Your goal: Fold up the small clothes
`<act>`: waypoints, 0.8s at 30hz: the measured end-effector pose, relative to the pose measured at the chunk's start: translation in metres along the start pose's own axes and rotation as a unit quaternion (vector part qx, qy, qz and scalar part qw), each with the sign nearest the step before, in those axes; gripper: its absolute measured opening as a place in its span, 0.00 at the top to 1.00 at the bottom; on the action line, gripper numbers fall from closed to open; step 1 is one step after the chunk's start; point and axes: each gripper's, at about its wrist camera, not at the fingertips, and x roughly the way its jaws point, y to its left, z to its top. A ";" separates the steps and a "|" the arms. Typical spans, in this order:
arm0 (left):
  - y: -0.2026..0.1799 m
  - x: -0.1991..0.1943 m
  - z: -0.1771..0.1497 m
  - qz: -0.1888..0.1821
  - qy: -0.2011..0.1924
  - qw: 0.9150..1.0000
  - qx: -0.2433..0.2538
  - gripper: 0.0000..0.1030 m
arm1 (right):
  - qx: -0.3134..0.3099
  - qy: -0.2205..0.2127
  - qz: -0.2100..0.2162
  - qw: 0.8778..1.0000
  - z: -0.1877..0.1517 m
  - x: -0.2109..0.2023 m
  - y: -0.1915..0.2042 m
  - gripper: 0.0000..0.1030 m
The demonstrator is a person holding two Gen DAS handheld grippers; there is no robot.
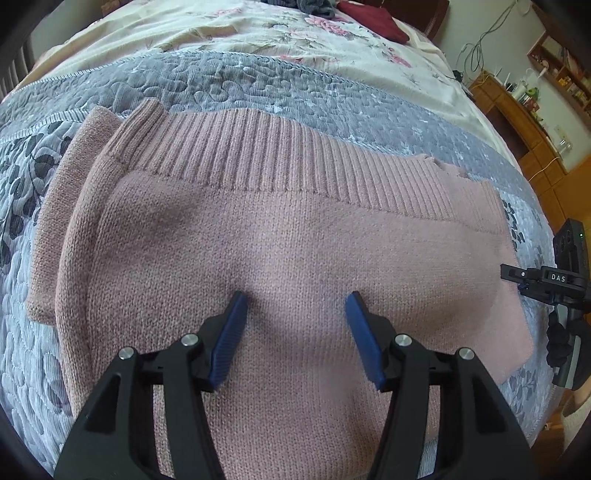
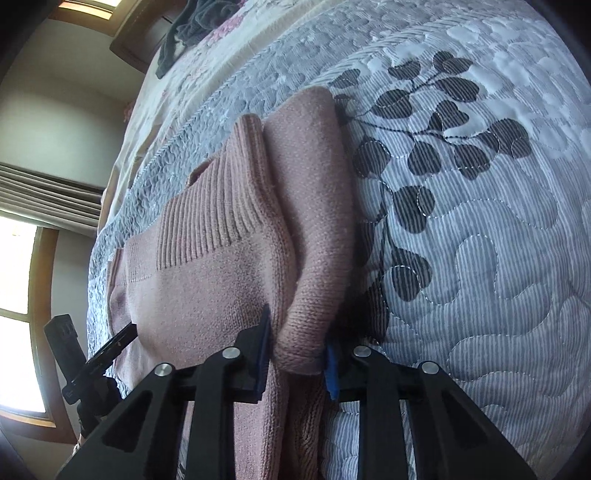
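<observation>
A pink knit sweater (image 1: 280,240) lies flat on the grey leaf-print quilt (image 1: 221,85), its ribbed hem toward the far side and a sleeve folded out at the left. My left gripper (image 1: 295,306) hovers open over the middle of the sweater, with nothing between its blue pads (image 1: 232,332). At the sweater's right edge in the left wrist view is my right gripper (image 1: 532,280). In the right wrist view, the right gripper (image 2: 297,350) is shut on a thick folded edge of the pink sweater (image 2: 236,258), which fills the gap between its fingers. The left gripper (image 2: 107,347) shows at the left.
The quilt (image 2: 480,221) covers a bed with a floral sheet (image 1: 258,33) beyond it. A dark red garment (image 1: 373,18) and dark grey clothes (image 1: 314,7) lie at the far end. Wooden shelves (image 1: 535,122) stand to the right; a window (image 2: 14,295) is nearby.
</observation>
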 end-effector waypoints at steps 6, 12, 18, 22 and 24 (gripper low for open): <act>0.005 -0.018 0.000 -0.017 -0.008 1.000 -0.017 0.45 | -0.045 -0.011 -0.038 0.998 0.005 -0.017 0.050 0.79; 0.016 -0.046 -0.002 -0.029 -0.027 0.999 -0.020 0.45 | -0.147 -0.008 -0.054 0.988 0.007 -0.027 0.143 0.79; 0.025 -0.062 -0.002 -0.039 -0.038 0.998 -0.025 0.45 | -0.222 0.018 -0.068 0.972 -0.006 0.004 0.215 0.79; 0.030 -0.066 -0.003 -0.046 -0.040 0.998 -0.029 0.45 | -0.238 0.044 -0.090 0.966 -0.016 0.036 0.233 0.79; 0.033 -0.067 -0.003 -0.051 -0.040 0.997 -0.036 0.45 | -0.236 0.052 -0.098 0.965 -0.018 0.049 0.233 0.79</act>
